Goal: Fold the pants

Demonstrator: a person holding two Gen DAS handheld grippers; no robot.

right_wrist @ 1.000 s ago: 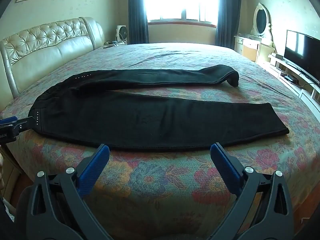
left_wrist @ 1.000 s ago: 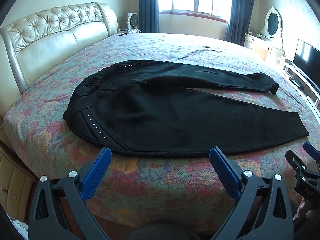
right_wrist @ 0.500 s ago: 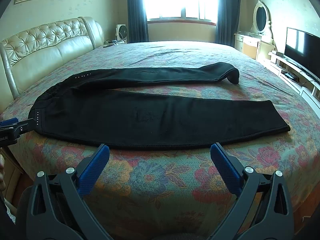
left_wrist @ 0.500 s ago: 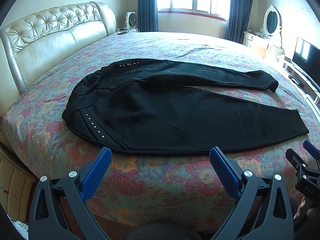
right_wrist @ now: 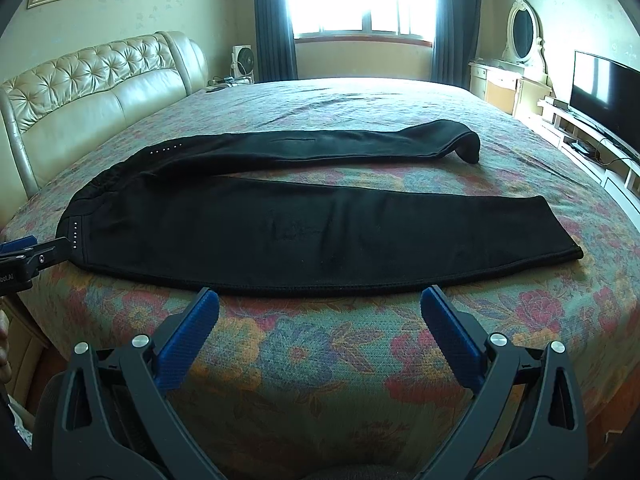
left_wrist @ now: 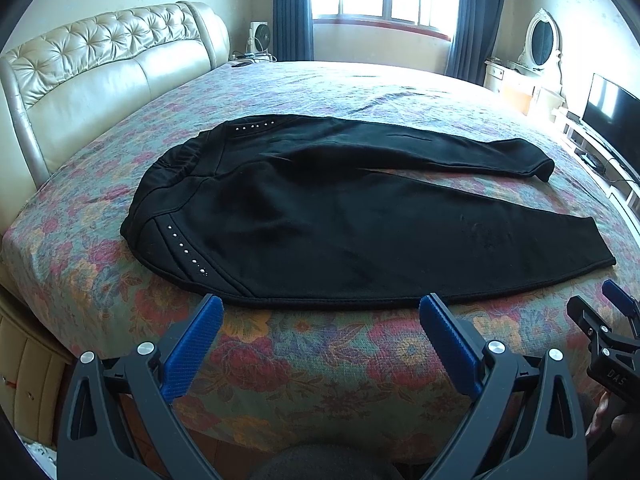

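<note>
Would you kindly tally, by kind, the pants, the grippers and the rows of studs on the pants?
Black pants: 1
Grippers, both open: 2, left gripper, right gripper
Stud rows: 2, near row, far row
Total: 5

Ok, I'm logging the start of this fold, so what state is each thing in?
Pants: unfolded, flat on the bed, legs apart.
Far leg cuff: bunched.
Left gripper: open, empty, short of the pants.
Right gripper: open, empty.
Curtains: drawn open.
TV: off.
</note>
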